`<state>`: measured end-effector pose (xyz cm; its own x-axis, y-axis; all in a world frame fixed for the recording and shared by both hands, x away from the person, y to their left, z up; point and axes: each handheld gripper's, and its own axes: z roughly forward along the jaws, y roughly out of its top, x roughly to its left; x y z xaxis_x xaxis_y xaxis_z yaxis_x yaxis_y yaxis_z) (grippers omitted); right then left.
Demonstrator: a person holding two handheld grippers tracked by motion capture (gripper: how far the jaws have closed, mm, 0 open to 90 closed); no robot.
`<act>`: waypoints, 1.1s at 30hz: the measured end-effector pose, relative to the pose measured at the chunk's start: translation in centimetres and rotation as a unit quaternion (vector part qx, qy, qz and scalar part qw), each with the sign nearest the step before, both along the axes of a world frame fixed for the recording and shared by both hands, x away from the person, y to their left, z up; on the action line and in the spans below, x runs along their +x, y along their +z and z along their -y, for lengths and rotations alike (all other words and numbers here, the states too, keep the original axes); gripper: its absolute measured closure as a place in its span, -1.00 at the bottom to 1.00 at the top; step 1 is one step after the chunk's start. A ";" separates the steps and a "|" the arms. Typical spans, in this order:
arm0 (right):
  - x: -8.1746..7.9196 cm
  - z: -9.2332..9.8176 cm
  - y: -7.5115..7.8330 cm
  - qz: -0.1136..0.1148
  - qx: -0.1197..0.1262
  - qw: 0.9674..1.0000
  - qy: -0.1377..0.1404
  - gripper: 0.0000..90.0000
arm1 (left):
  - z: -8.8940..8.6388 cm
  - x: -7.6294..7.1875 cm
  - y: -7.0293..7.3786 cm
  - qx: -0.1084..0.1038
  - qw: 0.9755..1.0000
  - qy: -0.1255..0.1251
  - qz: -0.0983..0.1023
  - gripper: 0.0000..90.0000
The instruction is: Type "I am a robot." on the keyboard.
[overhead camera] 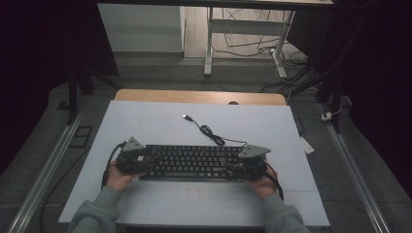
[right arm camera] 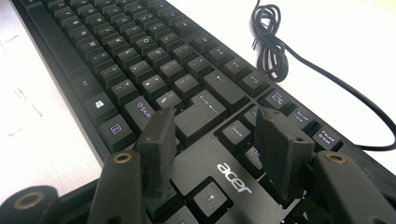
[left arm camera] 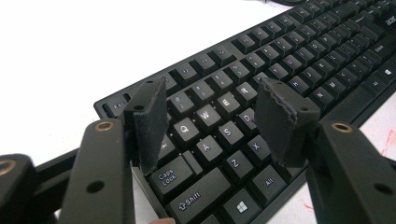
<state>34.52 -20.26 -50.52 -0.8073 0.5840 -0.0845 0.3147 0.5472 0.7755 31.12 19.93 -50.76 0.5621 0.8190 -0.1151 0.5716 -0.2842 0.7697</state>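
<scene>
A black keyboard (overhead camera: 194,161) lies crosswise on the pale board (overhead camera: 145,126) that covers the table, near the person's edge. The left gripper (overhead camera: 130,158) sits at the keyboard's left end and the right gripper (overhead camera: 250,161) at its right end, each held from below by a hand (grey sleeves come in from the bottom edge). Whether the jaws press on the keyboard cannot be told from up here. The keyboard's cable (overhead camera: 210,131) runs from its far edge across the board, bunched in a small coil midway, and ends in a USB plug (overhead camera: 185,116) lying loose toward the far side.
</scene>
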 end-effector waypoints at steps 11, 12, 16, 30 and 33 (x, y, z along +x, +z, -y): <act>0.0 -0.1 -0.1 0.000 -0.001 1.000 0.001 0.08 | 1.0 0.5 0.2 0.010 1.000 -0.013 0.003 -0.05; 0.0 -0.1 -0.1 0.000 -0.001 1.000 0.002 0.08 | 1.1 0.5 0.2 0.013 1.000 -0.013 0.004 -0.05; 0.0 -0.1 -0.1 0.001 -0.003 1.000 0.003 0.08 | 1.8 0.8 0.2 0.021 0.999 -0.023 0.006 0.03; 0.0 -0.2 -0.1 0.001 -0.006 1.000 0.003 0.08 | 4.4 2.3 -0.5 0.040 0.998 -0.040 0.002 0.29; 0.0 -0.2 -0.1 0.000 -0.005 1.000 0.003 0.08 | 4.6 2.5 -0.9 0.047 0.998 -0.041 -0.002 0.49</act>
<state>34.55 -20.11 -50.64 -0.8101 0.5791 -0.0914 0.3112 0.5570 0.7700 33.61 15.32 -51.61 0.6278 0.7772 -0.0427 0.5462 -0.4008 0.7355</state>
